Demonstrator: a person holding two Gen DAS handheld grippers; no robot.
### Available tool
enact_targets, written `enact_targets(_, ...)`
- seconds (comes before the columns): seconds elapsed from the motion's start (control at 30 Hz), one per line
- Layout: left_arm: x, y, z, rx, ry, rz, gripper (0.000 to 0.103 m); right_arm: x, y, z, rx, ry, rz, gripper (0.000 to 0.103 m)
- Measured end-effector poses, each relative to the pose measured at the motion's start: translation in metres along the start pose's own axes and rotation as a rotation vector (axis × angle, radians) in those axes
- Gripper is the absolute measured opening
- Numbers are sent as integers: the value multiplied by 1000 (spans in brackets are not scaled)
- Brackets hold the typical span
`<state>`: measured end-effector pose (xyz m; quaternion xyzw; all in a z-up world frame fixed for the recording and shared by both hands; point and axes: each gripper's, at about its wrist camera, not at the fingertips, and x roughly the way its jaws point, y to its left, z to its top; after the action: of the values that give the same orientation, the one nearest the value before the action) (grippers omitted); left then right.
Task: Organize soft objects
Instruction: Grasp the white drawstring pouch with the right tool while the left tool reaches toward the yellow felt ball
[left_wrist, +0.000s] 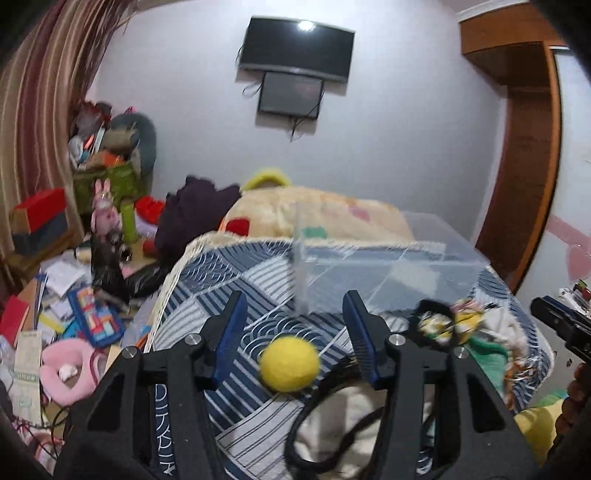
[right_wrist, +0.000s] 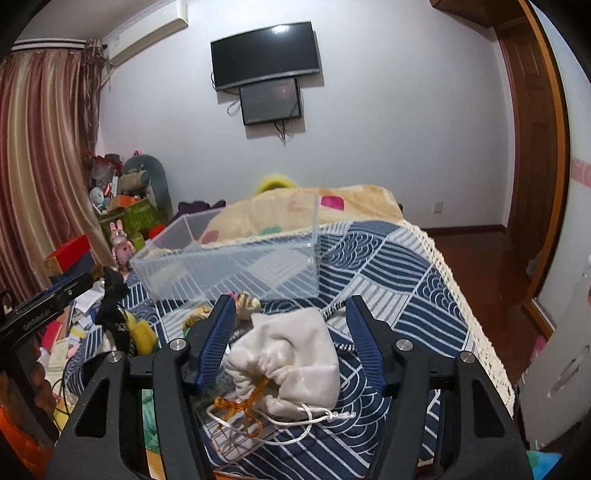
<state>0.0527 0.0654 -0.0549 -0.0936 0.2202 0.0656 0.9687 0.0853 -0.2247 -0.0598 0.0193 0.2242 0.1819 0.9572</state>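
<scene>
A yellow felt ball (left_wrist: 289, 364) lies on the blue patterned bedspread (left_wrist: 236, 288) between the open fingers of my left gripper (left_wrist: 295, 332). A white drawstring pouch (right_wrist: 291, 363) lies between the open fingers of my right gripper (right_wrist: 290, 332), its cords trailing toward me. A clear plastic bin (right_wrist: 236, 258) stands on the bed beyond both grippers; it also shows in the left wrist view (left_wrist: 388, 258). A black and yellow soft toy (left_wrist: 439, 325) lies right of the left gripper and shows in the right wrist view (right_wrist: 129, 328).
A cream blanket (right_wrist: 288, 210) lies behind the bin. The floor at the left is cluttered with boxes, papers and a pink plush (left_wrist: 66, 369). A cream cloth with a black strap (left_wrist: 332, 424) lies under the left gripper. The bed's lace edge (right_wrist: 461, 295) runs at right.
</scene>
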Motion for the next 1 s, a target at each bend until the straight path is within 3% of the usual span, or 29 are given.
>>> enact_targets(0.17,21,10,-9,-8,85,-9,48,15,2,-8,-14,67,13,58)
enact_targets(0.33,32,13,-19,-28,147,-101,48,33,3,-17,-31,146,3,58)
enact_targets(0.43,38,5,-22,-5,164,-89,48,39,2,-22,-33,179,3,58)
enact_targets(0.53,45,6,-27,-16,191,-84,48,42,3,-24,-47,200,4,45)
enact_targets(0.63,47,8,-30,-10,191,-68,35,43,1,-25,-34,212,25,37)
enact_targets(0.77,42,10,-25,-16,179,-79,28,38,-1,-24,-11,187,42,27)
enact_targets(0.9,39,7,-19,-6,165,-85,10,30,-4,-17,11,151,38,24)
enact_targets(1.0,37,3,-12,7,144,-94,10,21,-6,-6,18,112,34,24)
